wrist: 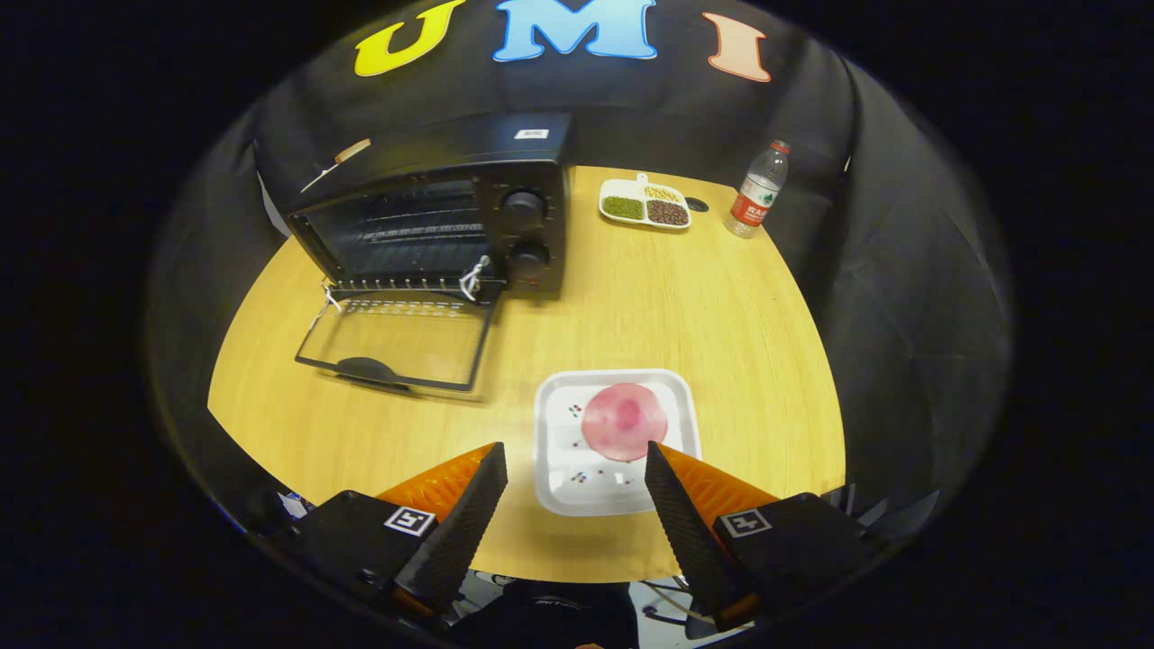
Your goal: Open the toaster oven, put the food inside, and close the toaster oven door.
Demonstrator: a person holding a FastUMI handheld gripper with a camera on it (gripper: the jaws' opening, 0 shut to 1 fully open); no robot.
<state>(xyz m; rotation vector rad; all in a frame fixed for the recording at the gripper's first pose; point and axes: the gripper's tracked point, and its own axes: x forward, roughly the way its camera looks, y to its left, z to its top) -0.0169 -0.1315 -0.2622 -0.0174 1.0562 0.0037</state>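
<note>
The black toaster oven [451,207] stands at the back left of the round wooden table [739,306]. Its glass door [397,338] lies folded down flat on the table, and the wire rack inside shows. A round pink slice of food [624,421] rests on a white square plate [559,469] just ahead of my fingers. My gripper [575,448] is open, held above the near side of the plate, with nothing between its fingers [469,514]. The right fingertip overlaps the food's near edge in the picture.
A small white divided dish [645,203] with green, brown and yellow beans sits at the back, right of the oven. A plastic water bottle [758,191] with a red label stands beside it near the table's far right edge.
</note>
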